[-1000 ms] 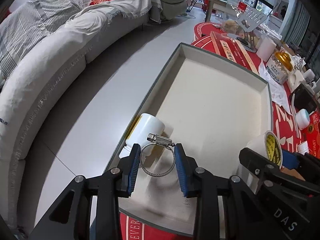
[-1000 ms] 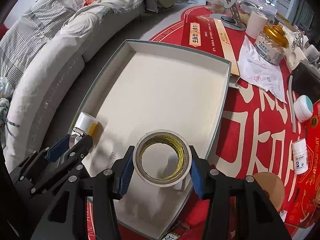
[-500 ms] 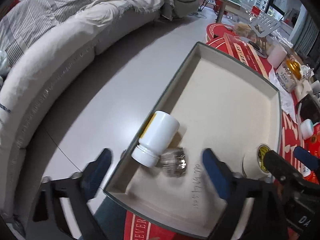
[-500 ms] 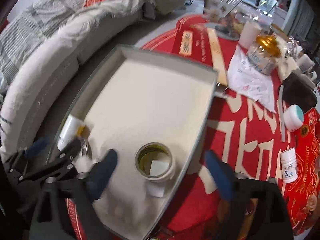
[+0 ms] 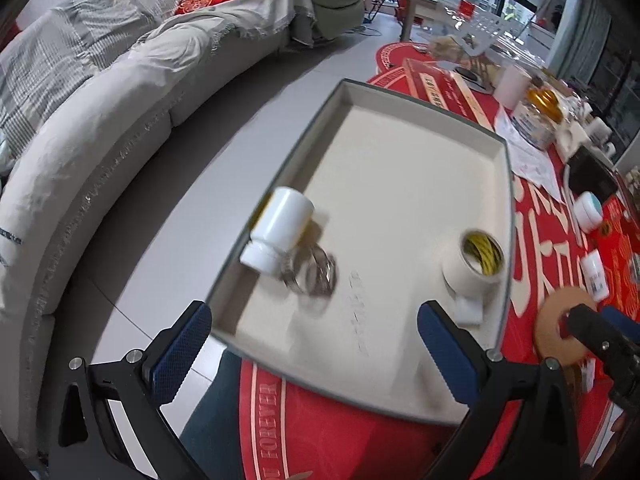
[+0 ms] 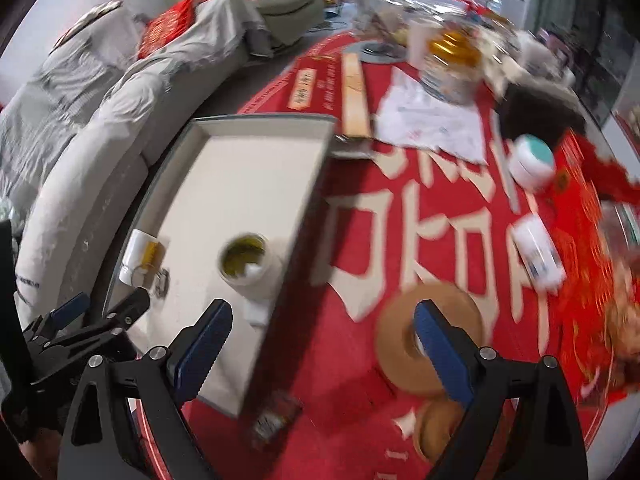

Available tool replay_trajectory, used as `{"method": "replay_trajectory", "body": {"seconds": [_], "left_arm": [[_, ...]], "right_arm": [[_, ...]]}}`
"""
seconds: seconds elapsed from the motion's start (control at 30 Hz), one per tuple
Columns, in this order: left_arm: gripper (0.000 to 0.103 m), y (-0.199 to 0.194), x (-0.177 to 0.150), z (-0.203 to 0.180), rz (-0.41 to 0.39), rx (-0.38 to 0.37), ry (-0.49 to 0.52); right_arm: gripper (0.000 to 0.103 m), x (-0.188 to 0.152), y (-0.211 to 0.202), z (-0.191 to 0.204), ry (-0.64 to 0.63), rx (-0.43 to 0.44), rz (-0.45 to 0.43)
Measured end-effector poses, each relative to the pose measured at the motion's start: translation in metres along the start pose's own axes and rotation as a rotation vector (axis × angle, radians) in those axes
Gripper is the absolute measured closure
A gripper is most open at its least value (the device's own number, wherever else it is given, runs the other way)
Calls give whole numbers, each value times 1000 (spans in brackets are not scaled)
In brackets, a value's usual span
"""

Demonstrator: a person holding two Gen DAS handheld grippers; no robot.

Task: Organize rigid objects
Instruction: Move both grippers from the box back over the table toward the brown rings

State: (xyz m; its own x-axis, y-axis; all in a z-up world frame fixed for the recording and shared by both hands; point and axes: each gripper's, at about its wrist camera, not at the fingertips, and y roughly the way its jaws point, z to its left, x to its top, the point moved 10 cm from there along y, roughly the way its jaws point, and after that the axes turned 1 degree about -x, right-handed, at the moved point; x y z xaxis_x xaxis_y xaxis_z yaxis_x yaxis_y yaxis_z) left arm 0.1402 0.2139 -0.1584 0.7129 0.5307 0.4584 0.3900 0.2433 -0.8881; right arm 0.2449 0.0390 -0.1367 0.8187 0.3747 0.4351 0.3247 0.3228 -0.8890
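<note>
Your tray [image 5: 420, 104] now holds three things: one white bottle [image 5: 282, 226] lying on its side against the left wall, one metal hose clamp [image 5: 316, 274] touching the bottle's cap end, and one roll of white tape [image 5: 476, 262] near the right wall, its core showing yellow. A second ago you had the clamp pinched in your left tool [image 5: 314, 354] and the tape roll in your right tool [image 6: 322, 354]; both have since been let go and lie in the tray, and each tool has spread wide with nothing between its blue pads.

Your right tool has also swung rightward, so it now hangs over the red cloth of the bench [image 6: 360, 232] with a brown ring-shaped roll [image 6: 430, 336] just beyond it. That view is blurred.

On the cloth by the tray's near edge you can read "FOREVER" [image 5: 270, 420]; the large pale characters beside the tray are too smeared to read.

Outside the tray, on the cloth, there is one small white bottle [image 6: 538, 250], one round jar with a teal lid [image 6: 532, 158] and one gold-capped jar [image 6: 450, 62]
</note>
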Motion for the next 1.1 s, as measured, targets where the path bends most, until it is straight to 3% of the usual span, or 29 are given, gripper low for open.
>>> {"method": "replay_trajectory", "body": {"seconds": [0.4, 0.57, 0.87, 1.1], "left_arm": [[0, -13, -65, -2, 92, 8, 8], [0, -15, -84, -2, 116, 9, 16], [0, -7, -116, -13, 159, 21, 92], [0, -2, -124, -8, 182, 32, 81]], "right_arm": [[10, -86, -17, -73, 193, -23, 82], [10, -89, -11, -84, 200, -62, 104], [10, -50, 11, -63, -22, -237, 62], [7, -52, 37, -23, -163, -246, 79]]}}
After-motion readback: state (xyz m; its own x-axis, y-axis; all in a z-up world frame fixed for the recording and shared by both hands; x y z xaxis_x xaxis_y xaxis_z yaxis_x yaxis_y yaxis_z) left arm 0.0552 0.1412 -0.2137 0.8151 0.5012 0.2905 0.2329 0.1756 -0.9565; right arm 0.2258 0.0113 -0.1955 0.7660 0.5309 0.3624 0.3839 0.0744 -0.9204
